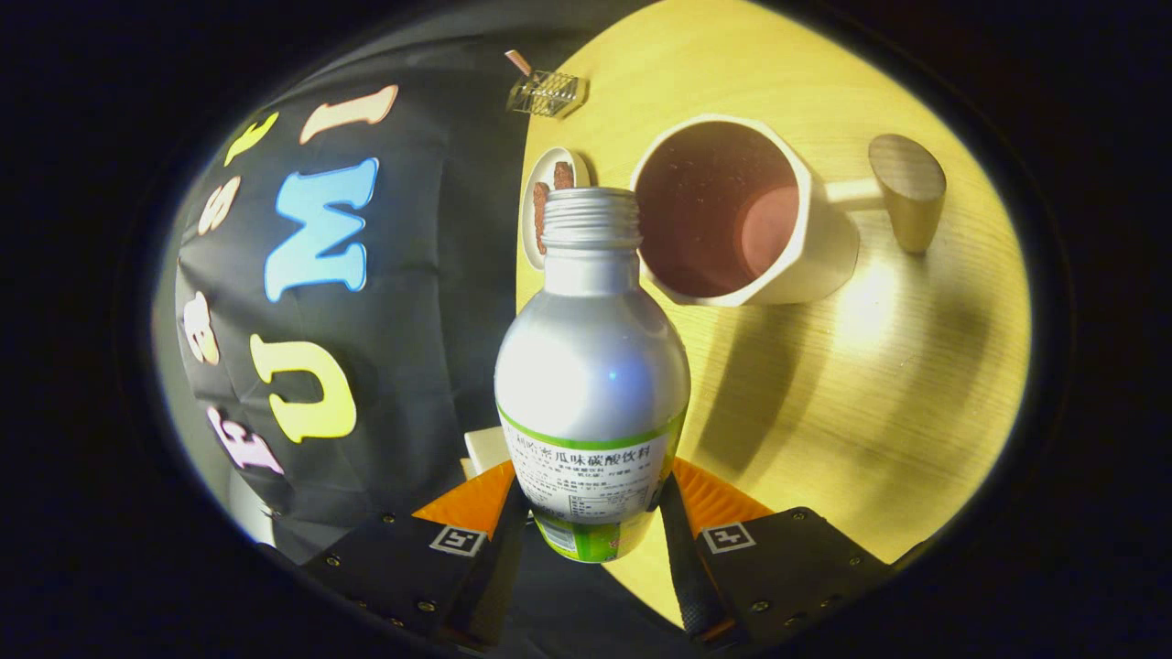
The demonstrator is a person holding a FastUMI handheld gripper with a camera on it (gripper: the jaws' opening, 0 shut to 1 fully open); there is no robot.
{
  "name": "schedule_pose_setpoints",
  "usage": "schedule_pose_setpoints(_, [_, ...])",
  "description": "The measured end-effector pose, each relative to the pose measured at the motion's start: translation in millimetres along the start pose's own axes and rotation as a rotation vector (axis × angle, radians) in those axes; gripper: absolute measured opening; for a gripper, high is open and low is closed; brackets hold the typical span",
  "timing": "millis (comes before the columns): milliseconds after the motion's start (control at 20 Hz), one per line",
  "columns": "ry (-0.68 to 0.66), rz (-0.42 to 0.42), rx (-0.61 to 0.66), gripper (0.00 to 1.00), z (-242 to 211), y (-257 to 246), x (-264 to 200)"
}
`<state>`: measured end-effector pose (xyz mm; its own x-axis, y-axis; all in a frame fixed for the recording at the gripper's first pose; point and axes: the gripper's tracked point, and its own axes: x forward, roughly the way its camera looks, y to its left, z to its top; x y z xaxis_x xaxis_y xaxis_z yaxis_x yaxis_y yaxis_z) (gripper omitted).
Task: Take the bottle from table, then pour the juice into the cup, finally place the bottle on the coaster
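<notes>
**Bottle held, mouth beside cup**

Gripper view: the tool (591, 513) is clamped on the bottle (591, 366), a finger pressing each side of its label. The bottle is uncapped, its mouth close beside the rim of the cup (829, 247), which holds dark juice. The cup stands on the tabletop (879, 394). A small dish (542, 178) sits beyond the bottle.

The gripper (593, 502) is seen rolled well over to one side, so the tabletop stands steep beyond it. Its two fingers (476, 499) are pressed against opposite flanks of the bottle (592, 366), which is clamped low on its labelled body between them.
</notes>
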<state>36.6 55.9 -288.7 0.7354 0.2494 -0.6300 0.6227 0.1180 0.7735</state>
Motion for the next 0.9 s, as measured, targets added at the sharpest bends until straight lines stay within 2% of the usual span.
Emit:
schedule_pose_setpoints(350, [-0.058, -0.071, -0.239, 0.71, -10.8, -12.4, 0.0])
schedule_pose_setpoints(700, [-0.167, -0.161, -0.541, 0.71, -2.1, -15.8, -3.7])
schedule_pose_setpoints(900, [-0.248, -0.179, -0.679, 0.71, 2.2, -3.7, -1.9])
